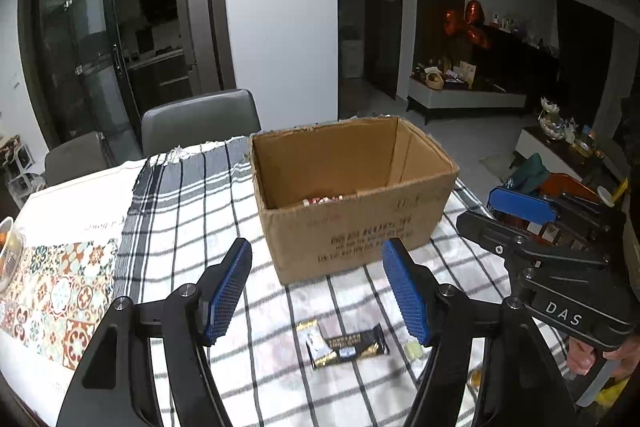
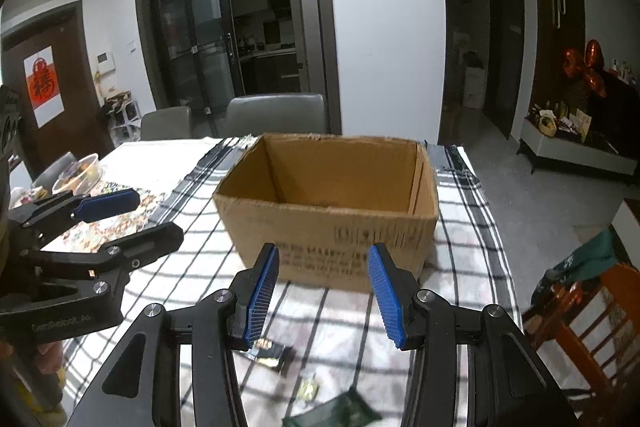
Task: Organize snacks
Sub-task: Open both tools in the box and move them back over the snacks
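Observation:
An open cardboard box (image 1: 360,227) (image 2: 332,219) stands on the checked tablecloth with a red-wrapped snack (image 1: 322,201) on its floor. My left gripper (image 1: 318,291) is open and empty, held above a black-and-gold snack bar (image 1: 352,345) and a clear packet (image 1: 314,337). A small pale candy (image 1: 414,350) lies to their right. My right gripper (image 2: 324,291) is open and empty, in front of the box. Below it lie a black snack packet (image 2: 272,353), a small gold candy (image 2: 310,389) and a dark green packet (image 2: 340,413).
A patterned table runner (image 1: 60,291) and a bowl (image 1: 8,255) lie at the table's left. A clear container of food (image 2: 80,173) sits at the far left. Grey chairs (image 1: 200,121) stand behind the table. An orange wooden chair (image 2: 588,323) is at the right.

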Tool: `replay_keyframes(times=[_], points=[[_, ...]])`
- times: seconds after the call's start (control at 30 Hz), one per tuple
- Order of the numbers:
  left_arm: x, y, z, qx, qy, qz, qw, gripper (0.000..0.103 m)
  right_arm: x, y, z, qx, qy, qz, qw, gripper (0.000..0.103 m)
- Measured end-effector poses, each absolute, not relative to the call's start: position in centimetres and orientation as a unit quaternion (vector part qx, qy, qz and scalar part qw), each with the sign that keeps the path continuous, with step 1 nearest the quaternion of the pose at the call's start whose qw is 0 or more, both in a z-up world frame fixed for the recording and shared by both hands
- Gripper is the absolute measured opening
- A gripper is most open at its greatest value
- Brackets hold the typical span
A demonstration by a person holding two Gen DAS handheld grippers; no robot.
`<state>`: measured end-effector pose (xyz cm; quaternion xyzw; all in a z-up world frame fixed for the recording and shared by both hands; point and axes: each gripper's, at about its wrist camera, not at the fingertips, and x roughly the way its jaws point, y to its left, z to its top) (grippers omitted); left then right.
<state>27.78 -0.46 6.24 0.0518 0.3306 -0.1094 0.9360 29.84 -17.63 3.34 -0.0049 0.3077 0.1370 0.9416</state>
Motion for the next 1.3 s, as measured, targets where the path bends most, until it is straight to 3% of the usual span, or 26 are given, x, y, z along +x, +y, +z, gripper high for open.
replay_keyframes(times=[1.0, 1.1, 1.3], points=[[22.5, 1.3, -4.9, 0.03, 0.41, -0.114, 0.904, 0.062, 24.6, -16.3, -7.1, 0.034, 0.395, 0.129, 0.909, 0.046], [22.7, 1.4, -5.8, 0.029, 0.419, -0.114, 0.9, 0.062, 24.8, -16.2, -8.0, 0.035, 0.407, 0.128, 0.904, 0.04], [23.5, 1.6, -7.1, 0.028, 0.432, -0.111, 0.894, 0.059, 25.4, -15.8, -9.4, 0.032, 0.419, 0.13, 0.898, 0.039]])
